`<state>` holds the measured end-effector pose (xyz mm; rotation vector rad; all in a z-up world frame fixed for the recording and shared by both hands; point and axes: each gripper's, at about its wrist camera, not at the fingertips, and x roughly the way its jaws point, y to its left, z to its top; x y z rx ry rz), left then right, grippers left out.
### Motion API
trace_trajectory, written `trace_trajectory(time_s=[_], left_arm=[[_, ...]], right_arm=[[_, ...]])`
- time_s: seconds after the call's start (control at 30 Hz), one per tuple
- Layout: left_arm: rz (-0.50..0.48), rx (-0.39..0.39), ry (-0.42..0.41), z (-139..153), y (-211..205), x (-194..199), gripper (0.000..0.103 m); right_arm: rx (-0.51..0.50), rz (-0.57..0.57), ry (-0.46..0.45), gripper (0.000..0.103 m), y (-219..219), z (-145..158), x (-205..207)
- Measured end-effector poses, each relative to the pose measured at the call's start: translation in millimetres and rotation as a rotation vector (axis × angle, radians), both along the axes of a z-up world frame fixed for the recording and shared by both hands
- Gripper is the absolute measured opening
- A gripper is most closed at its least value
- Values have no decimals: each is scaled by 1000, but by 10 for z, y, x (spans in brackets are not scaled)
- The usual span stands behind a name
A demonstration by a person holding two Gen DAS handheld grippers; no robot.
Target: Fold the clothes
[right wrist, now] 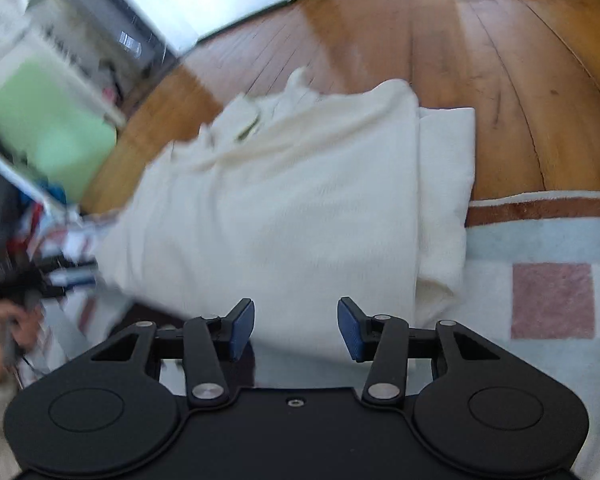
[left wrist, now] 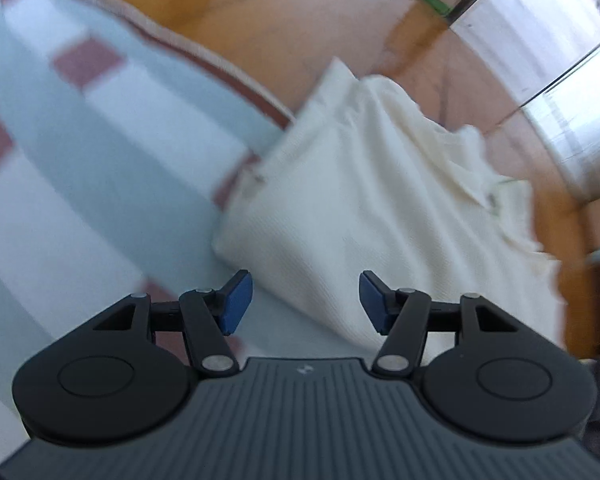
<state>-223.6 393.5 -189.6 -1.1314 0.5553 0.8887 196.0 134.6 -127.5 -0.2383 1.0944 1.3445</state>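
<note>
Cream garment (right wrist: 284,208) on rug (right wrist: 540,240); both grippers' fingers apart, empty.

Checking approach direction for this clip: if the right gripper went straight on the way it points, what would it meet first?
Probably the cream garment: its near edge lies between and beyond the right gripper's open jaws. Depth is uncertain.

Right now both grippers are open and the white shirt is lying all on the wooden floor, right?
Not quite. The shirt lies partly on the rug and partly on the floor, as the right wrist view shows. Both the left gripper and right gripper are open.
</note>
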Motion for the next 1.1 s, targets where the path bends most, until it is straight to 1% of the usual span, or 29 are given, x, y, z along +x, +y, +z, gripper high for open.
trace_trajectory(time_s=[0.03, 0.07, 0.13, 0.17, 0.2, 0.23, 0.27, 0.33, 0.37, 0.4, 0.43, 0.5, 0.57, 0.6, 0.67, 0.7, 0.77, 0.8, 0.83, 0.87, 0.9, 0.93, 0.97, 1.0, 1.07, 1.1], left_arm=[[9, -35, -36, -42, -8, -28, 58], [16, -58, -68, -77, -8, -41, 58], [38, -54, -115, -117, 3, -41, 58], [46, -34, -116, -121, 9, -28, 58], [52, -9, -107, -119, 16, -11, 59], [56, 16, -90, -126, 35, 17, 59], [57, 36, -82, -139, 59, 48, 59], [63, 69, -79, -156, 89, 90, 59], [69, 80, -80, -153, 85, 95, 60], [75, 92, -81, -150, 81, 99, 60], [81, 108, -81, -139, 67, 85, 61], [87, 140, -71, -107, 43, 59, 63], [82, 156, -57, -79, 42, 53, 64], [80, 161, -49, -70, 39, 54, 64], [76, 158, -36, -85, 51, 80, 66], [76, 147, -39, -113, 64, 94, 71], [77, 144, -101, -176, 103, 115, 89], [86, 141, -144, -208, 131, 119, 103], [97, 136, -189, -241, 163, 122, 103], [108, 131, -234, -273, 194, 125, 101], [119, 126, -279, -305, 226, 127, 85], [132, 106, -307, -353, 254, 129, 41], [126, 96, -288, -363, 270, 156, 17], [112, 92, -252, -356, 282, 194, 0], [84, 85, -180, -341, 305, 270, 0], [62, 113, -135, -263, 295, 321, 0]], right_arm=[[-2, -6, -6, 51, -32, 8, -20], [0, -31, 22, 52, -73, -12, -11], [3, -107, 121, 53, -161, -114, 38], [-2, -157, 179, 55, -209, -209, 60], [-10, -212, 234, 55, -256, -316, 76], [-8, -272, 318, 55, -314, -440, 81], [11, -341, 449, 58, -388, -588, 70], [59, -475, 711, 58, -531, -881, 33], [93, -529, 811, 57, -585, -988, -12], [112, -579, 836, 57, -622, -1030, -43], [124, -624, 818, 58, -647, -1031, -54], [133, -674, 759, 57, -664, -1000, -26], [131, -698, 771, 57, -668, -1004, 47], [130, -724, 784, 57, -676, -1006, 86], [148, -788, 780, 57, -699, -984, 162], [160, -808, 773, 56, -690, -981, 192], [179, -816, 770, 56, -627, -996, 255], [175, -795, 771, 56, -559, -1007, 292], [171, -775, 773, 55, -492, -1017, 328], [159, -764, 774, 49, -437, -1023, 366], [134, -767, 774, 41, -403, -1022, 406], [113, -765, 763, 21, -369, -1013, 434], [98, -756, 736, 12, -336, -994, 444], [84, -746, 709, 11, -302, -975, 454], [80, -705, 658, 10, -241, -876, 453], [84, -680, 634, 10, -212, -814, 448]])
